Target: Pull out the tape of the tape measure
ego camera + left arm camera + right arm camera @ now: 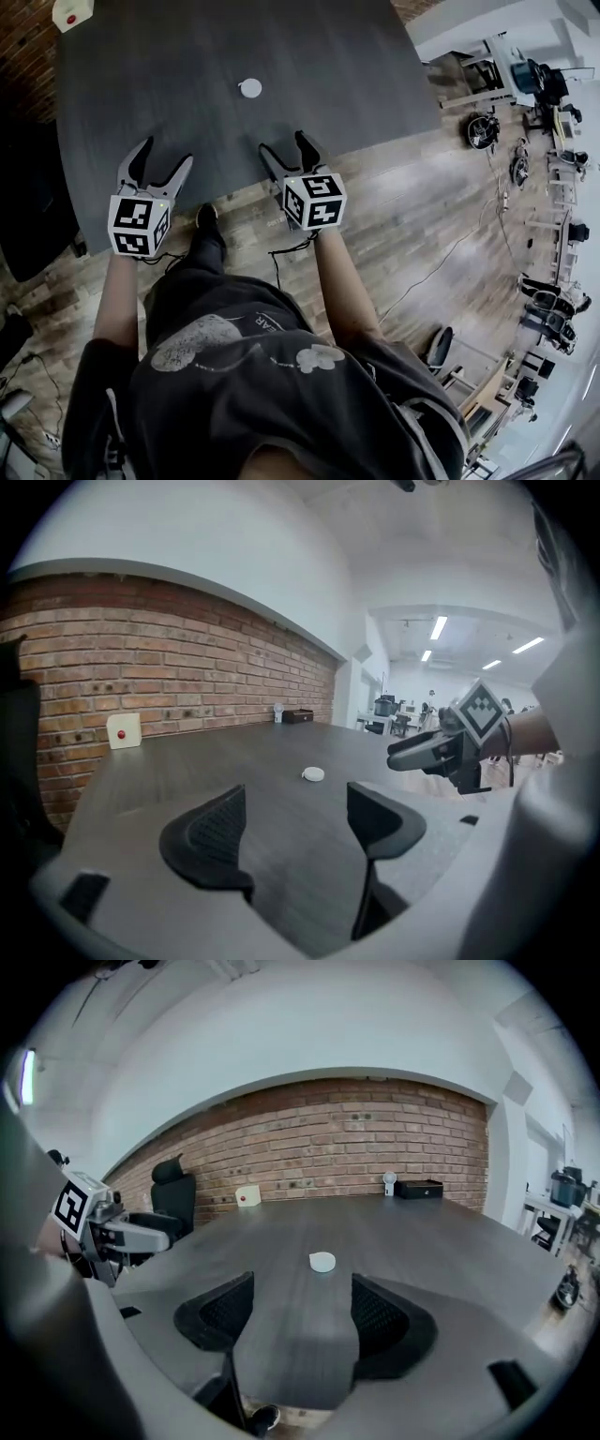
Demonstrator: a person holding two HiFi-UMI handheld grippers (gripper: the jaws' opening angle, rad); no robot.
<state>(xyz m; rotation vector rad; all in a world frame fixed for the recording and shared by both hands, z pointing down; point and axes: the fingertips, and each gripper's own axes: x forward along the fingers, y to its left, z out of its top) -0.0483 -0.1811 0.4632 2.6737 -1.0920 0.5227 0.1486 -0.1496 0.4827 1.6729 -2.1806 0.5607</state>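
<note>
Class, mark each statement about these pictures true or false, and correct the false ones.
1. The left tongs are shut on the tape measure. False: they are open and empty; it lies on the table, beyond them.
2. The right tongs are open. True.
3. The tape measure is white and round. True.
4. The box with a red button touches the tape measure. False: it stands well apart, near the table's far left edge.
</note>
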